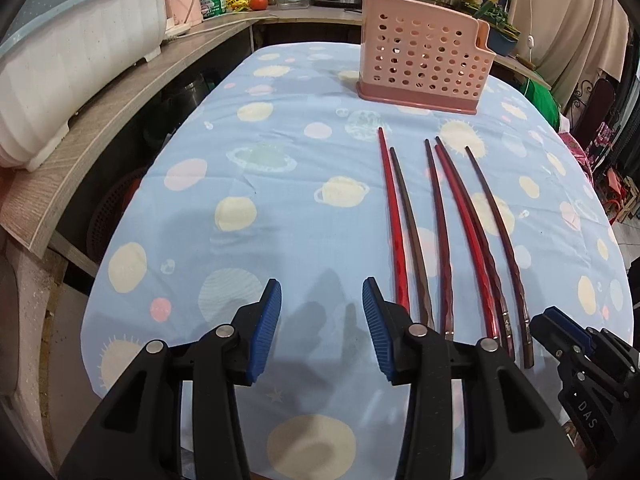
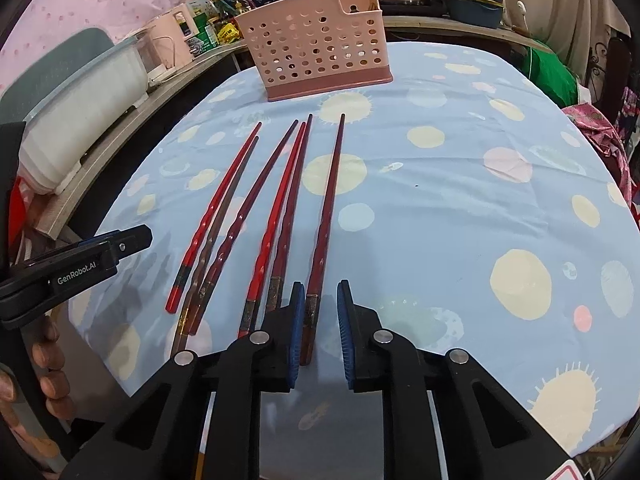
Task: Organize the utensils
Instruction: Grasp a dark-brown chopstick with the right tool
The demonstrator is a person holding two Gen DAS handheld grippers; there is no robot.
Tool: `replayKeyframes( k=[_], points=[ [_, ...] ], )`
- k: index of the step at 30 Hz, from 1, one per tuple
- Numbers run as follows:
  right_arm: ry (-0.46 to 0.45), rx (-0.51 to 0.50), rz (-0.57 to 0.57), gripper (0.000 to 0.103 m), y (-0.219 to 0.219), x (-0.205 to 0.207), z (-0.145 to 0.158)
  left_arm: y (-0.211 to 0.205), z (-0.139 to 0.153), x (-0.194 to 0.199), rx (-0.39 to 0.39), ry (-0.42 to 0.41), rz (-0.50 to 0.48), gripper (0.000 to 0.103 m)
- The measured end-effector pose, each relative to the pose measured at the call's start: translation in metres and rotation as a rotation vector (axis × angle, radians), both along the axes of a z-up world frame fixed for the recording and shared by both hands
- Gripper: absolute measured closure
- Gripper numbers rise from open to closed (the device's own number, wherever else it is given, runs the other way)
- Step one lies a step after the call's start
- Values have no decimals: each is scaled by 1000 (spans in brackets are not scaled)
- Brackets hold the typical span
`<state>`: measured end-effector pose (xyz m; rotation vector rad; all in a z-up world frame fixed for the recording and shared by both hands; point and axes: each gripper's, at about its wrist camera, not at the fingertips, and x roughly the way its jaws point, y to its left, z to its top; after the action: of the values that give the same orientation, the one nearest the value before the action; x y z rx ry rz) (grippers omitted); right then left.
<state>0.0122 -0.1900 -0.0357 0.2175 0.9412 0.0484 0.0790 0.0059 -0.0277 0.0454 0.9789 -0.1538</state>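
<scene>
Chopsticks (image 2: 256, 216), six, lie fanned mid-frame on the desk (image 2: 440, 200), thick ends toward the cameras for pickup. Right claw (image 2: 318, 332) straddles the rightmost chopstick (image 2: 326, 216), pads not yet pressing. Left claw (image 1: 322, 328) open, empty. Pink holder (image 2: 316, 52) waits upper centre.

Glossy lacquered chopsticks (image 2: 280, 216), perforated plastic holder (image 2: 316, 56), matt printed cloth (image 2: 460, 208).

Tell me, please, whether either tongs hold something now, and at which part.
Nothing is held. The left tongs stand open over bare cloth. The right tongs straddle the thick end of the rightmost chopstick, but their pads do not yet press on it.
</scene>
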Motion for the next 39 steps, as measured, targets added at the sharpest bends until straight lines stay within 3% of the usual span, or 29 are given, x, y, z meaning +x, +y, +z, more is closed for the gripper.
replayKeyframes(
  k=[17, 39],
  points=[
    [-2, -32, 1, 96, 5, -3, -10, -11, -9, -11, -12, 24, -45, 63],
    [-4, -4, -22, 96, -2, -6, -10, -30, -24, -18, -6, 56, -102, 64]
  ],
)
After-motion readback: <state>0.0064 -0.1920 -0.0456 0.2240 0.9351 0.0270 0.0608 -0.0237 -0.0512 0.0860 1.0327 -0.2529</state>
